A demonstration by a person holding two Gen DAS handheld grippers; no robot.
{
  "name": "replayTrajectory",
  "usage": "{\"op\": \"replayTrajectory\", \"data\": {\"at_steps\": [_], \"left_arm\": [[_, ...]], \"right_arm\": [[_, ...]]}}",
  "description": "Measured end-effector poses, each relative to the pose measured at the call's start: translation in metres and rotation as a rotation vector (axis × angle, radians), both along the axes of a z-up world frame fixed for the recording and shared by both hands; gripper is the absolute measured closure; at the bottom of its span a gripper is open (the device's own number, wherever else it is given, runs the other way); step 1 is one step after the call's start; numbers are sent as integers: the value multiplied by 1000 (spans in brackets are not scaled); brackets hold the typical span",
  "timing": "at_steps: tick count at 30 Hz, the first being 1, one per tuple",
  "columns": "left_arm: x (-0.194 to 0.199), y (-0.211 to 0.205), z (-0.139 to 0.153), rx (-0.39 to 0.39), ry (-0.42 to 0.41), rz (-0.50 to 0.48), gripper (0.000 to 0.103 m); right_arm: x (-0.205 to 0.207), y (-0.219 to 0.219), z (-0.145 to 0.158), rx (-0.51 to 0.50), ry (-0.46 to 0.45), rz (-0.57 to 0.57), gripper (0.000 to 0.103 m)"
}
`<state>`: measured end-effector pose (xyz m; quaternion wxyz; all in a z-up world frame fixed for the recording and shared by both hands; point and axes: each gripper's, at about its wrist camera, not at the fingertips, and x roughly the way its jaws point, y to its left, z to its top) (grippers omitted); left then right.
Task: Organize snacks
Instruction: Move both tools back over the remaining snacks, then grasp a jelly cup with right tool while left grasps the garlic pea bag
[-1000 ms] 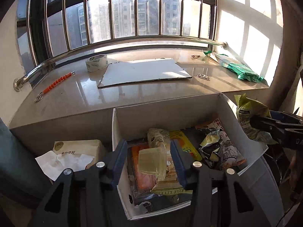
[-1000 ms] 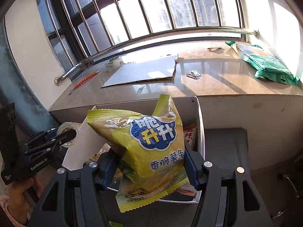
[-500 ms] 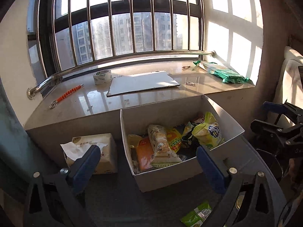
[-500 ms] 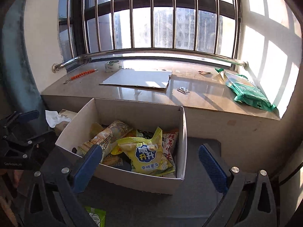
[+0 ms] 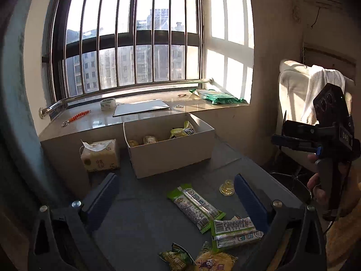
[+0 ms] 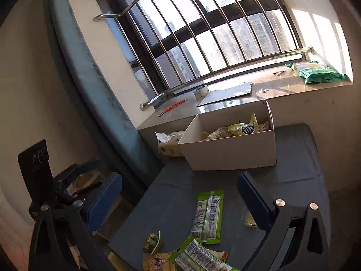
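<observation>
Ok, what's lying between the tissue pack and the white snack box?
Nothing: in the left wrist view a bare strip of grey table separates the tissue pack from the box; they stand apart.

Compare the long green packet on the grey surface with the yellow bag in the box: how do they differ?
The green packet is long and flat; the yellow bag is puffy and crumpled. The green packet lies loose on the grey surface; the yellow bag sits inside the box among other snacks. Both are sealed snack packs.
</observation>
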<state>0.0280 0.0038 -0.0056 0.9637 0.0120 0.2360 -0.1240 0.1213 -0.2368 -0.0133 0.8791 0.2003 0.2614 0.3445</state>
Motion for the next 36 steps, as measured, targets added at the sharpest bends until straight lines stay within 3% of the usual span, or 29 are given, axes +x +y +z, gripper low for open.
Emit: {"op": "replayTrajectory", "data": {"at_steps": [2, 4, 9, 13, 21, 26, 32, 36], "left_arm": [[-24, 3, -15, -65, 12, 1, 0], [-38, 5, -35, -103, 65, 8, 0], [-50, 7, -61, -110, 135, 36, 0], [-54, 6, -62, -95, 115, 67, 0], [-52, 13, -66, -94, 121, 95, 0], [-54, 19, -71, -104, 133, 98, 0], [-54, 23, -77, -106, 156, 96, 0], [-51, 26, -84, -102, 179, 108, 0]], "right_arm": [[-19, -13, -18, 58, 44, -36, 0], [-39, -25, -36, 37, 70, -127, 0], [-50, -33, -76, -235, 141, -260, 0], [-45, -35, -96, -287, 172, -273, 0], [-6, -3, -103, -420, 107, -225, 0], [36, 8, -114, -423, 135, -182, 0], [82, 17, -137, -516, 205, -170, 0], [92, 26, -146, -608, 184, -177, 0]]}}
